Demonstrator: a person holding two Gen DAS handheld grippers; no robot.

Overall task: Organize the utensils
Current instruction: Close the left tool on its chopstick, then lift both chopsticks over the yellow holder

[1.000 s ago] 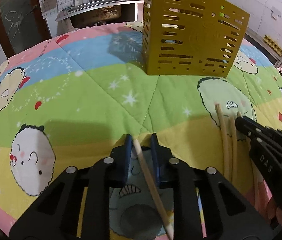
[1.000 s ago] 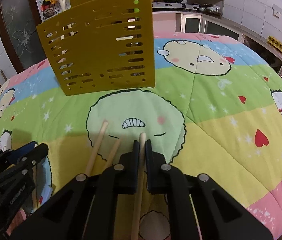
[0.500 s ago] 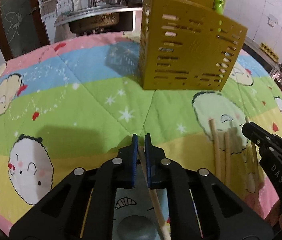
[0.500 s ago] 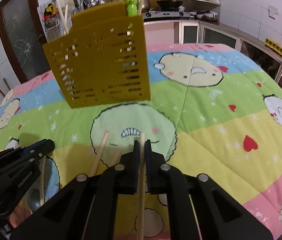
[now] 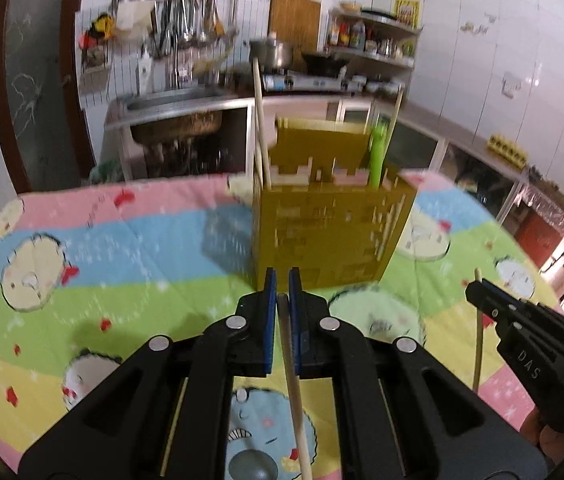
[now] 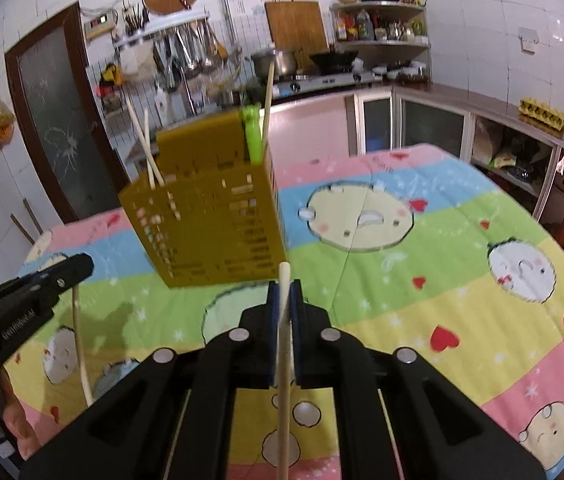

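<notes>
A yellow slotted utensil holder (image 5: 330, 232) stands on the cartoon quilt (image 5: 122, 248), ahead of both grippers; it also shows in the right wrist view (image 6: 210, 216). Several chopsticks (image 5: 260, 128) and a green utensil (image 5: 378, 152) stand in it. My left gripper (image 5: 282, 284) is shut on a wooden chopstick (image 5: 294, 384), lifted above the quilt. My right gripper (image 6: 284, 292) is shut on another wooden chopstick (image 6: 284, 360), also lifted. Each gripper shows in the other's view, the right (image 5: 522, 332) and the left (image 6: 22, 296), each with its chopstick hanging down.
The quilt covers the whole table (image 6: 442, 280). Behind the table are a steel sink (image 5: 174, 116), a rack of hanging ladles (image 6: 190, 56), a stove with pots (image 6: 314, 64) and a dark door (image 6: 54, 120).
Both grippers have risen from the quilt, each lifting a chopstick. The left jaws closed on theirs first. The views now look over the holder's top, and the other chopsticks on the quilt are out of sight.
</notes>
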